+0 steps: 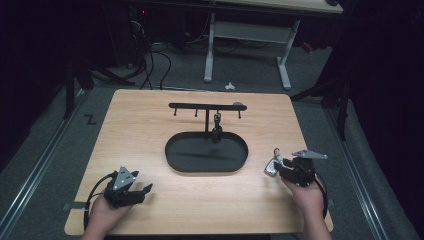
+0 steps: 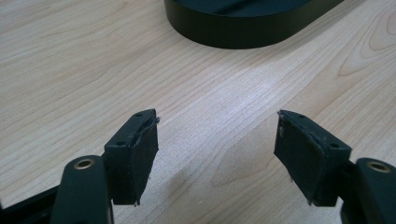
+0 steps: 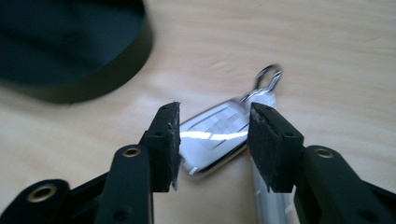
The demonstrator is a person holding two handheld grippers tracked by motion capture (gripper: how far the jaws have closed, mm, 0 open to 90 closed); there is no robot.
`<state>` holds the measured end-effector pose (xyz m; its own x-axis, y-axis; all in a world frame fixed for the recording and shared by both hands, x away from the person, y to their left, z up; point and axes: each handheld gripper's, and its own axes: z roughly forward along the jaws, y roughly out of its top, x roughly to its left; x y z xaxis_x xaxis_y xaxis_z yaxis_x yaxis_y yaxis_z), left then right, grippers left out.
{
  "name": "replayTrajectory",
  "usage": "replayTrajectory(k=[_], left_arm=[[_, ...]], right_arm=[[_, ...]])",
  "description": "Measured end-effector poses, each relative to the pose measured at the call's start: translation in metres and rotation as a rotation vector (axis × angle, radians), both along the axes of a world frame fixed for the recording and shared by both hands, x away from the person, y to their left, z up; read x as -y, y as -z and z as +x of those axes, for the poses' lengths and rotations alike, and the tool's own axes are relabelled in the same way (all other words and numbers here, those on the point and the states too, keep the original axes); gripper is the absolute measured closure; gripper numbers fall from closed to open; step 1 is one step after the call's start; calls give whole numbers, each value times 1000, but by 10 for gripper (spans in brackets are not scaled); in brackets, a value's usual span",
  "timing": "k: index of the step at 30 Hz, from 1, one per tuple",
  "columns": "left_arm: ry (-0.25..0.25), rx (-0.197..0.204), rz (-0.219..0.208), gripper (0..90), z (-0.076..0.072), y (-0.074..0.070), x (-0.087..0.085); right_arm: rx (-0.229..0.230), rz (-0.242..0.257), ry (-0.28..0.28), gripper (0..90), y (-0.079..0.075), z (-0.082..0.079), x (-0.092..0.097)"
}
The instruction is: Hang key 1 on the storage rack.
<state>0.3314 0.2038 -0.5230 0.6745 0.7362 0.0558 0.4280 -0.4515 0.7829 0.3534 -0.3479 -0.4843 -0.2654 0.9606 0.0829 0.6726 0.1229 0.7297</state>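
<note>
On the wooden table the landmark is the black oval tray, which lies at the middle with a T-shaped hook rack rising from its far rim; a small dark thing hangs from one hook of that rack, too small to make out. To the right of the tray, just off its right end, a silver key fob with a metal ring sits at the tips of the right claw. In the right gripper view the key fob lies between the two pads of the right claw — the jaws stand on either side of its shiny body, partly closed around it, and whether the pads already press on it I cannot tell, since the fob is blurred and its edges pass behind the pads. The ring end points away from the claw, and the tray's wall shows to the upper left of the fob. The left claw rests near the table's front edge, to the left of and nearer than the tray — its jaws are spread wide with only bare wood between them, as the left gripper view shows, with the tray's rim well ahead of it.
</note>
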Motion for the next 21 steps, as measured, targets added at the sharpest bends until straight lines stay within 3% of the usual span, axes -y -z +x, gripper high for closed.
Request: replayTrajectory(k=[1,2,4,5,7,10,11,13,16,21], left_arm=[[0,0,0,306,0,0,0],[0,-2,5,306,0,0,0],[2,-3,12,307,0,1,2],[2,-3,12,307,0,1,2],[3,-4,16,307,0,2,3],[3,-6,17,307,0,2,3],[3,-6,17,306,0,2,3],[2,-6,17,307,0,2,2],[1,-3,17,307,0,1,1],[3,-4,17,308,0,1,1]], right_arm=[[0,0,0,596,0,0,0],[-10,24,11,681,-1,6,4],[-26,43,49,736,-4,24,11],[-26,43,49,736,-4,24,11],[-60,46,78,709,-1,44,16],[-154,61,103,609,7,62,19],[-154,61,103,609,7,62,19],[-212,56,115,598,16,71,19],[-253,43,79,631,20,71,14],[-273,-1,16,690,18,61,0]])
